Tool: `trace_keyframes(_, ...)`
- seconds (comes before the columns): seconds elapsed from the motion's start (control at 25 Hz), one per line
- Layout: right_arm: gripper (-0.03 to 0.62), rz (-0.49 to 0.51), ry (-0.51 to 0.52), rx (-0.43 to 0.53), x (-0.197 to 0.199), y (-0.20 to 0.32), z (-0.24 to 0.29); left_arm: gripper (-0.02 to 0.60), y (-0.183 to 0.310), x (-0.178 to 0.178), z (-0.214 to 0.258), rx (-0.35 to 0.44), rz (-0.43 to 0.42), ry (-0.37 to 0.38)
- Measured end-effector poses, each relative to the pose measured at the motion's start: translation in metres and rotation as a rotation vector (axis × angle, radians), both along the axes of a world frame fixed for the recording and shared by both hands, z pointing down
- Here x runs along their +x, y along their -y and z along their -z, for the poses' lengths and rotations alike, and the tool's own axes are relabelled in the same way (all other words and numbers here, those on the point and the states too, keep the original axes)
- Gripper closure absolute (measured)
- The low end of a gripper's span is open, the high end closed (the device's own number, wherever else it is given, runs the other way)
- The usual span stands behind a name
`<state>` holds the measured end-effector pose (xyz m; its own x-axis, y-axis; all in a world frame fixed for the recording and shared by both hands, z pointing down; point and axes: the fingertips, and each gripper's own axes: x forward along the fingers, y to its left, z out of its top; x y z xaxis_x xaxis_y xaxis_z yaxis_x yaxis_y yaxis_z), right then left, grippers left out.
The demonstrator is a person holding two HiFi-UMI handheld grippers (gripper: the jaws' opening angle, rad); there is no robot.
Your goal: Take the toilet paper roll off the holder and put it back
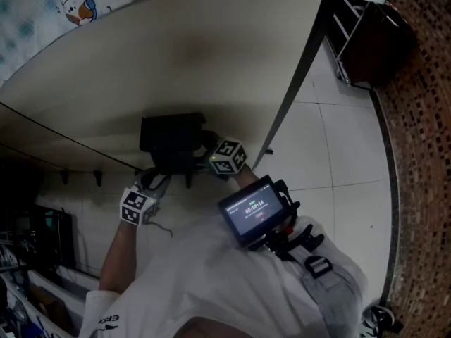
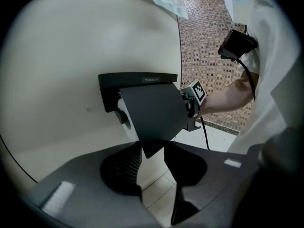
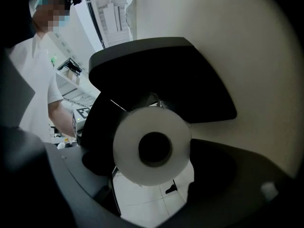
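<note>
Black holder (image 2: 137, 78) on the wall (image 2: 61, 80), flap (image 2: 154, 113) tilted out with its lower corner nipped in the left claw (image 2: 151, 152). Toilet paper roll (image 3: 152, 146) sits end-on under the holder's top, the right claw (image 3: 152, 167) clamped across its round sides. Probably light, soft and crushable, so grip gently across the wound body.

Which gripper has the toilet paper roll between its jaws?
The right gripper: the roll sits end-on between its jaws. The left gripper holds the holder's flap.
</note>
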<state>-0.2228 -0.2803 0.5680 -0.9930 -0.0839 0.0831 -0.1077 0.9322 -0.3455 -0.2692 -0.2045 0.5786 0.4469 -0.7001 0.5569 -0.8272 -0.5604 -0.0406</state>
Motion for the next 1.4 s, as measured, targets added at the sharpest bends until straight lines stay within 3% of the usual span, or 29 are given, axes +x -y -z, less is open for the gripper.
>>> trace_keyframes(0.6, 0.062, -0.023, -0.182, 0.101, 0.011, 0.003, -0.026, 0.434, 0.008, -0.003, -0.003, 0.004, 0.000, 0.032)
trace_keyframes(0.8, 0.072, -0.057, -0.222, 0.119, 0.027, 0.004, -0.034, 0.439, 0.010, -0.007, -0.011, -0.003, 0.004, 0.040)
trace_keyframes(1.12, 0.109, -0.151, -0.241, 0.107, 0.071, 0.003, -0.036, 0.454, 0.023, -0.007, -0.019, 0.000, 0.046, 0.062)
trace_keyframes(1.4, 0.098, -0.161, -0.237, 0.080, 0.087, -0.015, -0.031, 0.472, 0.045, -0.014, -0.029, 0.031, 0.105, 0.070)
